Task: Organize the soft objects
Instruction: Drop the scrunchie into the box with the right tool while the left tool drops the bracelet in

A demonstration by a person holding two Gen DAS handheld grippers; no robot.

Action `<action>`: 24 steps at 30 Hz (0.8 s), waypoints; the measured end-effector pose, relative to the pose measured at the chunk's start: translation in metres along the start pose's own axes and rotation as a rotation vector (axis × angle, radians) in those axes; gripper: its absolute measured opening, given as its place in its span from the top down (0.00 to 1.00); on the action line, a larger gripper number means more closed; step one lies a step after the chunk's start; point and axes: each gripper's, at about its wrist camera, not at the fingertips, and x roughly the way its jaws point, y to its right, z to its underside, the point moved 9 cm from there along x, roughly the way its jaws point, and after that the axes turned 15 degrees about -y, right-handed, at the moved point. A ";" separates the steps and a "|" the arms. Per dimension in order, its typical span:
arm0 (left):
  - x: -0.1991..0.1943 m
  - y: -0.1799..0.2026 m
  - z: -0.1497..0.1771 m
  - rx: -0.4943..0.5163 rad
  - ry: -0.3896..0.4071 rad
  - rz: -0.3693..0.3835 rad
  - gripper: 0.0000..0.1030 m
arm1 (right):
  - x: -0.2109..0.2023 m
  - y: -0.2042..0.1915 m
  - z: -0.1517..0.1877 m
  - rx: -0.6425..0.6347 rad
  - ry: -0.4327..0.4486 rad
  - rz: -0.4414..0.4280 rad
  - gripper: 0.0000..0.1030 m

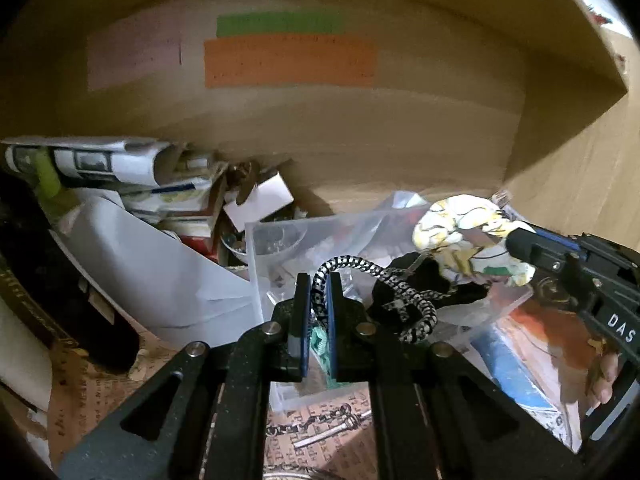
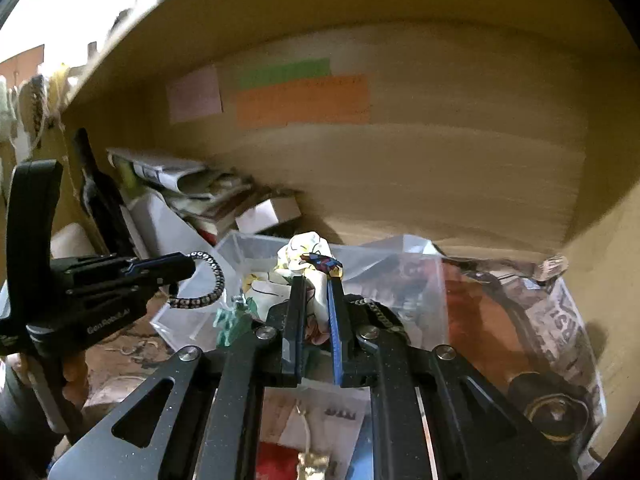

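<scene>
Left wrist view: left gripper (image 1: 319, 280) is clamped on a black-and-white braided cord (image 1: 404, 292) above the clear plastic bin (image 1: 256, 248); the cord's far end is hidden behind black fabric. Right gripper (image 2: 316, 284) is clamped on a crumpled white-yellow cloth (image 2: 304, 252) over the same bin. Bin contents are indistinct.

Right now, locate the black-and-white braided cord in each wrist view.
Left wrist: black-and-white braided cord at lower centre, pinched in the left claw.
Right wrist: at left, looping from that claw's tip.
Shared landmark: the orange paper strip on the back wall, upper centre in both.
</scene>
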 end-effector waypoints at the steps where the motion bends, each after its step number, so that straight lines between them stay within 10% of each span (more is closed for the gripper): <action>1: 0.005 0.000 0.000 0.003 -0.009 -0.005 0.94 | 0.006 0.000 0.000 -0.004 -0.014 0.004 0.91; 17: 0.054 0.005 0.005 0.060 -0.100 -0.076 0.94 | 0.059 -0.003 0.010 -0.053 -0.158 0.029 0.89; 24: 0.052 0.010 0.007 0.067 -0.105 -0.050 0.78 | 0.055 -0.002 0.011 -0.069 -0.168 0.053 0.60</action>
